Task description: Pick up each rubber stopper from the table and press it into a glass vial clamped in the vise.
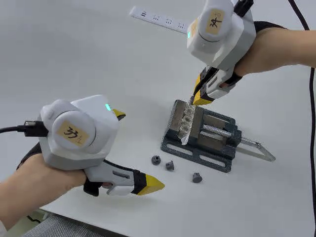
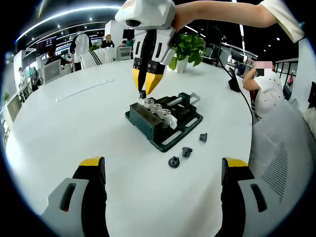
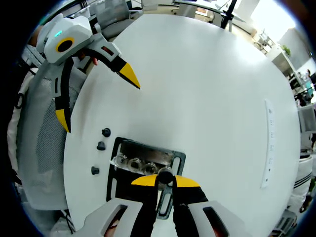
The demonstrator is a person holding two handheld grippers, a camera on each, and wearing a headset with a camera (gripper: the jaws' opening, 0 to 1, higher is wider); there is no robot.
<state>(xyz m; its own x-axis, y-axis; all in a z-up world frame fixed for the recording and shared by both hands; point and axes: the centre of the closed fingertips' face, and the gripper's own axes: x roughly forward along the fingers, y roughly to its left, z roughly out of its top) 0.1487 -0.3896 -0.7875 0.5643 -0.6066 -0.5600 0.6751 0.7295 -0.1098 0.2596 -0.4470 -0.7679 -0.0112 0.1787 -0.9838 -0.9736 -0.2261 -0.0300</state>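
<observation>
A white power strip [image 1: 158, 19] lies flat on the round white table [image 1: 74, 59], near its far side. A black cable [image 1: 312, 108] runs down the table's right edge. Beyond the rim stands a leafy plant [image 2: 190, 47]. A grey mesh chair [image 2: 281, 143] sits beside the table, with a seated person [image 2: 269, 81] behind it. Other people [image 2: 80, 43] are further back.

The counter [image 1: 89, 54] was a broad, round white top, matte and evenly lit, with a white power strip [image 1: 159, 19] lying near its far edge. Past it stood a potted green plant [image 2: 189, 48], and a grey mesh chair [image 2: 284, 143] sat at the near side. Beyond lay a dim open office: curved light strips [image 2: 64, 15] crossed the dark ceiling, and people [image 2: 79, 43] were among desks farther back.
</observation>
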